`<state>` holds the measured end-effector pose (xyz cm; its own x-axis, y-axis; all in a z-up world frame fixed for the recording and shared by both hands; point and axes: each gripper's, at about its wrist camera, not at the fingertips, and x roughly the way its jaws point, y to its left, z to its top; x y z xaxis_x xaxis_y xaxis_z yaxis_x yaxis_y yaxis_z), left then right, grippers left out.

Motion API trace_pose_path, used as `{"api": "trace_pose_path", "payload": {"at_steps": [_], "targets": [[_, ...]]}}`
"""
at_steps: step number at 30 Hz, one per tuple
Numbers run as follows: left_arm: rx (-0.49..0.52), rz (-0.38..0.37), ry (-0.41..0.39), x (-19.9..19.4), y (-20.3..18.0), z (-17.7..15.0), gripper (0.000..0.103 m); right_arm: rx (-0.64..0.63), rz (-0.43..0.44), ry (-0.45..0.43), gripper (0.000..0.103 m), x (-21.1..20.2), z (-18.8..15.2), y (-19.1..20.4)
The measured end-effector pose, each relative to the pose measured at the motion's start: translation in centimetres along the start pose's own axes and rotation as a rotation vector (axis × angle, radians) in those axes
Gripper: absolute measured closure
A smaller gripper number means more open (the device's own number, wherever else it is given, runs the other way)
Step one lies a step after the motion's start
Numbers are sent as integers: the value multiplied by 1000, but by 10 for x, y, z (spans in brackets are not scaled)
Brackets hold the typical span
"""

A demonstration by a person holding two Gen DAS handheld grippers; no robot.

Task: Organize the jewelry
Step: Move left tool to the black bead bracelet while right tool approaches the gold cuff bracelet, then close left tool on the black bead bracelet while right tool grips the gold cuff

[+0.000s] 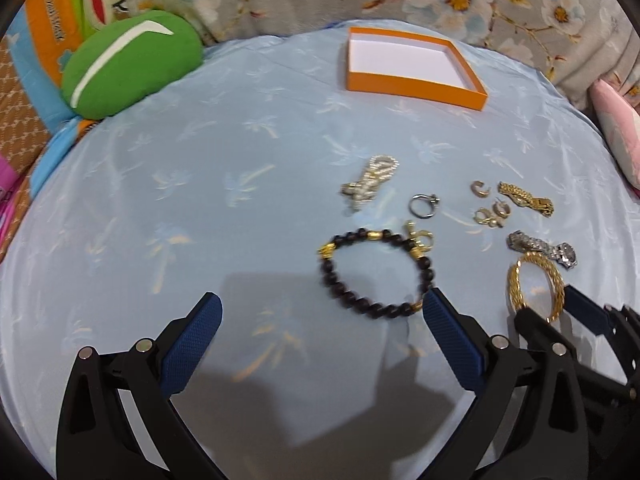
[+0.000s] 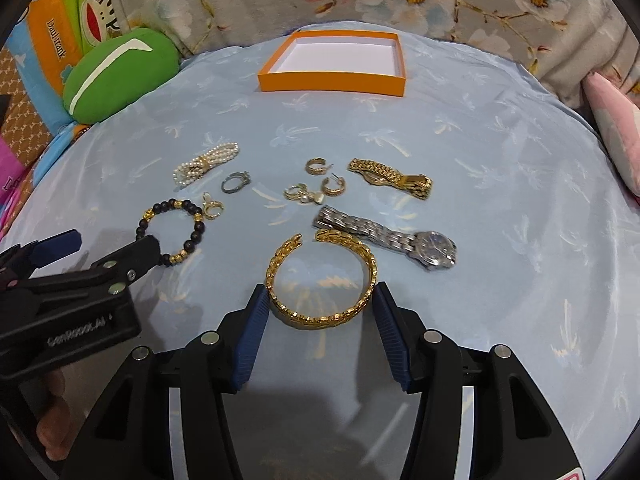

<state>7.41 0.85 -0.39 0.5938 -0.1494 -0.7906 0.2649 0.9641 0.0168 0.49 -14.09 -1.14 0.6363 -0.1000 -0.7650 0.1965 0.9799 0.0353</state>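
Gold bangle (image 2: 322, 276) lies between the open right gripper's (image 2: 320, 300) fingers.

The near arc of the beaded bracelet (image 2: 172, 232) is hidden by the left hand-held gripper (image 2: 116, 246); the small earrings (image 1: 490, 216) are blurred beyond telling apart.

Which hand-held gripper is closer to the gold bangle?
Right. The right hand-held gripper is open with its fingers on either side of the gold bangle. The left hand-held gripper is open farther left, by the black bead bracelet.
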Motion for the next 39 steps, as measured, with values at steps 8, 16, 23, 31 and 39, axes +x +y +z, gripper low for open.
{"api": "trace_pose_path", "payload": {"at_steps": [8, 16, 23, 31, 39], "targets": [[-29, -3, 37, 17, -3, 4, 5, 25, -16, -9, 51, -8, -8, -17], [4, 6, 15, 18, -6, 7, 16, 36, 4, -9, 51, -7, -9, -20], [0, 2, -18, 13, 0, 6, 41, 41, 7, -8, 51, -7, -10, -20], [-19, -80, -32, 8, 12, 4, 88, 41, 9, -13, 51, -8, -11, -20], [-19, -126, -70, -7, 14, 3, 103, 41, 14, -26, 51, -12, -9, -19]]}}
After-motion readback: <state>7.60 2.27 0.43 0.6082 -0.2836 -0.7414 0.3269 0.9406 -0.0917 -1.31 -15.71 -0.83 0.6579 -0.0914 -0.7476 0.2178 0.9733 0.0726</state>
